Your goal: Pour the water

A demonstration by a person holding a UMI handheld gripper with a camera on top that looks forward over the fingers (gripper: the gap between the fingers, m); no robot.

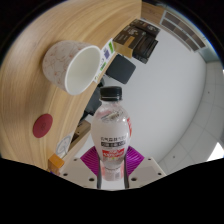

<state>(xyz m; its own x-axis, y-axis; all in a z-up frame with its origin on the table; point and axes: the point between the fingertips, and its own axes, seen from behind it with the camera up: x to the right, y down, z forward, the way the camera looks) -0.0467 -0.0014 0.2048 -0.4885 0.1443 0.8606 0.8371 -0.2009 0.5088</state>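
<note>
The gripper [113,172] is clamped on the lower body of a clear, capped water bottle [113,130], light, slick and easily squashed, while the white cup [73,67] waits on the desk [45,105] at about eleven o'clock beyond it.

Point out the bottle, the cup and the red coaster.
bottle [114,133], gripper view, on its clear body above the label
cup [82,69], gripper view, on its inner wall
red coaster [42,125], gripper view, on its top face
</note>
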